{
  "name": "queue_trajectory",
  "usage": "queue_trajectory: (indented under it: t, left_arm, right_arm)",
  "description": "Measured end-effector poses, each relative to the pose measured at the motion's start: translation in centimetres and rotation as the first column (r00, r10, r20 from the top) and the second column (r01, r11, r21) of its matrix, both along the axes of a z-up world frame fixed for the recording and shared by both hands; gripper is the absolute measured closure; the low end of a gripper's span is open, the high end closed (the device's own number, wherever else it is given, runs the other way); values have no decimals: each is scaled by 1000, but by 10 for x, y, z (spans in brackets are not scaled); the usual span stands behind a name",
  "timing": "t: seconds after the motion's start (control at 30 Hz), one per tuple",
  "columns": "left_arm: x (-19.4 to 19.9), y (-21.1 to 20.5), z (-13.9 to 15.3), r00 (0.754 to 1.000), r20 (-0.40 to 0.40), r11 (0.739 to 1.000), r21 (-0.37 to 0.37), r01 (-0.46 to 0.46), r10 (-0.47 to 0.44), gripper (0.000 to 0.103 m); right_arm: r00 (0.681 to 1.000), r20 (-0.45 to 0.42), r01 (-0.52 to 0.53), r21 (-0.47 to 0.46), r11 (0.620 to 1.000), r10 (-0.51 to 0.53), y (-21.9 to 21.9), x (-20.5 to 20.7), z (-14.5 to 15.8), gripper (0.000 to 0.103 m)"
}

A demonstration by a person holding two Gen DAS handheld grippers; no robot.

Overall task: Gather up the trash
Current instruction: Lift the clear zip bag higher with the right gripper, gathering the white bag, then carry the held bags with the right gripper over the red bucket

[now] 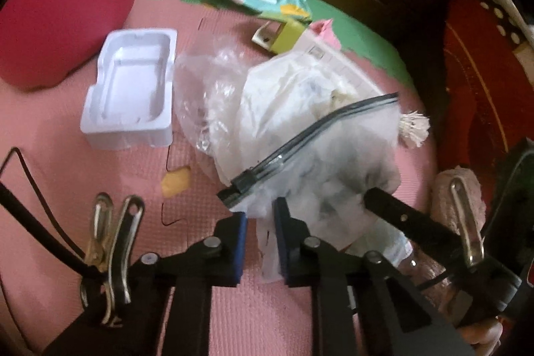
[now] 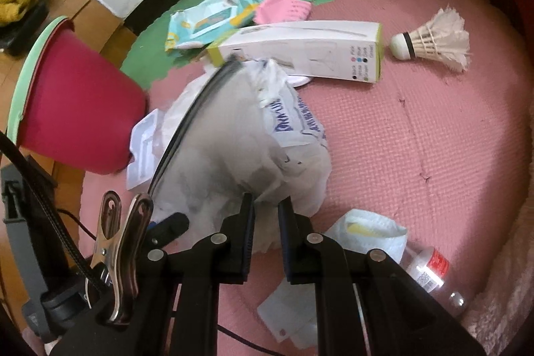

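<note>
Step in hand: gathering the loose plastic into one bundle; both tongs are on the zip-top bag (image 1: pixel 320 135), which lies crumpled with a white printed plastic bag (image 2: pixel 293 122) on the pink foam floor mat (image 2: pixel 417 139).
Left tongs (image 1: pixel 260 222): narrow, closed on a thin fold of the zip-top bag's film near its black slider; only that fold sits between the pads.
Right tongs (image 2: pixel 267 216): narrow, pinching the bunched plastic at the near edge of the heap.
Bin: a red bucket (image 2: pixel 76 109) with a pale green rim, lying tilted just beside the heap, its side touching the white plastic tray (image 1: pixel 130 89).
Other trash still on the mat: wet-wipe packet (image 2: pixel 213 19), long white carton (image 2: pixel 300 52), shuttlecock (image 2: pixel 434 39), face mask (image 2: pixel 367 229), clear bottle (image 2: pixel 430 269), small yellow scrap (image 1: pixel 177 182).
Progress: early, judging by how much still lies about.
Next move: probably lift the bundle with both tongs together and carry it to the bucket's mouth, which faces away here, so the bucket may need righting first.
Risk: the film is slippery and thin; a shallow pinch could slide off, or loose pieces could spill out.
</note>
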State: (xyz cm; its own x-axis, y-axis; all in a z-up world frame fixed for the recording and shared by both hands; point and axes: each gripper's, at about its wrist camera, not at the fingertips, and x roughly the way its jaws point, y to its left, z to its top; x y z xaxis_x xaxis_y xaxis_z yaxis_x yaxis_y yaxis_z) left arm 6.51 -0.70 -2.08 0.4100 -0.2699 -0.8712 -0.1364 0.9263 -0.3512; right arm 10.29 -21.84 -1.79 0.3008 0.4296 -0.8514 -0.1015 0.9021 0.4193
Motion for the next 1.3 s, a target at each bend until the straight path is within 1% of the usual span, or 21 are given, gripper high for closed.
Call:
queue_trajectory:
  t: [0.17,0.27,0.4,0.53,0.67,0.8,0.93,1.03,1.17,1.3]
  left_arm:
    - [-6,2,19,999,41,1000,-11,7,-6,92]
    - [-11,3,37,997,83,1000,-8,9,-8,92]
    - [-19,6,64,990,143,1000,8,6,-7,92]
    - [-28,12,90,981,192,999,48,0,-9,92]
    - [-36,24,116,969,245,998,55,-22,8,92]
    - [-42,42,145,952,305,997,48,-54,37,92]
    - [-48,63,174,931,359,995,47,-85,63,92]
    - [-48,81,192,915,394,992,43,-115,88,92]
    - [-47,105,212,896,429,986,60,-154,114,92]
    - [-40,126,224,882,450,976,87,-202,143,92]
  right_arm:
    - [1000,28,-5,32,999,4,2,-10,17,87]
    - [999,50,-6,45,999,3,2,-17,28,87]
    - [997,81,-8,70,998,2,3,-25,48,87]
    - [993,115,-20,90,996,10,10,-29,69,87]
    - [985,169,-49,97,994,32,23,-33,99,87]
    - [971,230,-92,91,992,69,42,-37,132,87]
    - [949,295,-139,76,987,111,67,-38,165,87]
    - [933,333,-171,70,983,139,87,-33,184,87]
    - [912,372,-212,65,975,174,115,-25,204,87]
    - [890,407,-250,62,966,204,143,-17,220,87]
